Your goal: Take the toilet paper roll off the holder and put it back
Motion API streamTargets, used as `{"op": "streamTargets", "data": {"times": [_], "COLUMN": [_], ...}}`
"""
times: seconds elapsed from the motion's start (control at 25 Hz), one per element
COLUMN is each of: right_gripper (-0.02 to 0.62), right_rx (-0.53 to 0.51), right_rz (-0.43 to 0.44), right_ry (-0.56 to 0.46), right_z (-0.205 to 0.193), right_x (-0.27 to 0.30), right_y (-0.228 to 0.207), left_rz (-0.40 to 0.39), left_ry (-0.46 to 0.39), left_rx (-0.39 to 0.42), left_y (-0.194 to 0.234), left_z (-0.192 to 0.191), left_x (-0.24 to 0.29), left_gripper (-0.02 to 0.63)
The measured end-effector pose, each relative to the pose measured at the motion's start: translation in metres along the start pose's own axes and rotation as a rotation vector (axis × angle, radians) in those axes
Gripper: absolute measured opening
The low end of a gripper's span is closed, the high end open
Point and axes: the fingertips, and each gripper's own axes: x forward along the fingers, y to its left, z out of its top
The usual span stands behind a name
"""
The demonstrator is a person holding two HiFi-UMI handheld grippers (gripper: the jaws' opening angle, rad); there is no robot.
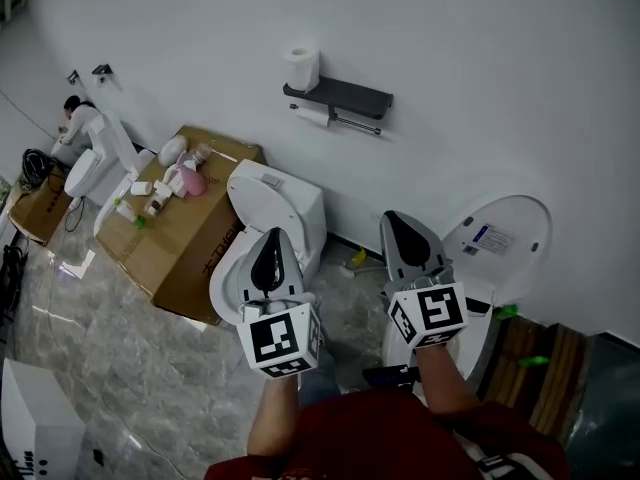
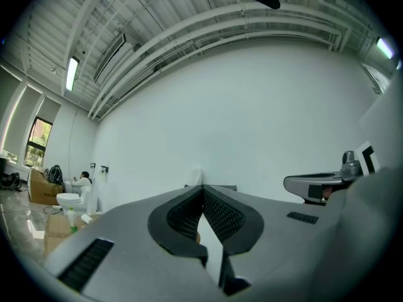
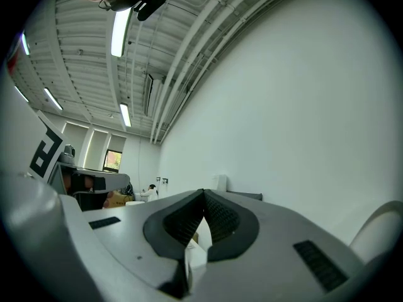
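A dark wall shelf, the holder, hangs on the white wall. One white toilet paper roll stands on top of it, and a second roll sits on the bar beneath. Both grippers are held level, well short of the wall. My left gripper is shut with nothing in it, its tips meeting. My right gripper is also shut and holds nothing. In the left gripper view the left gripper lines up just below the roll. In the right gripper view the right gripper points slightly left of the roll.
A white toilet stands under the left gripper, and another with a raised lid sits at the right. A cardboard box carries bottles and small items. A person crouches by a far toilet. A white box sits at the lower left.
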Motion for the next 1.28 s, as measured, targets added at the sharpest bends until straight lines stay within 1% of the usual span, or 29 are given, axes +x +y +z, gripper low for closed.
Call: {"op": "streamTargets", "data": {"times": [0.16, 0.44, 0.72, 0.96, 1.28], "right_gripper": [0.008, 0.008, 0.008, 0.008, 0.008], "right_rx": [0.008, 0.008, -0.003, -0.035, -0.034], "right_rz": [-0.019, -0.065, -0.112, -0.149, -0.187], "right_ry": [-0.002, 0.018, 0.027, 0.035, 0.020], "right_z": [-0.009, -0.018, -0.023, -0.027, -0.028], "right_x": [0.045, 0.144, 0.230, 0.271, 0.297], "right_y": [-0.005, -0.018, -0.020, -0.028, -0.056], "left_rz": [-0.028, -0.090, -0.148, -0.207, -0.243], "left_ry": [-0.008, 0.011, 0.012, 0.010, 0.010], "left_rx": [0.000, -0.012, -0.028, -0.035, -0.022], "left_y": [0.018, 0.057, 0.094, 0.108, 0.100], "left_z": [-0.002, -0.008, -0.012, -0.015, -0.018], "left_x": [0.046, 0.144, 0.228, 0.280, 0.323], "left_gripper": [0.015, 0.015, 0.017, 0.015, 0.015]}}
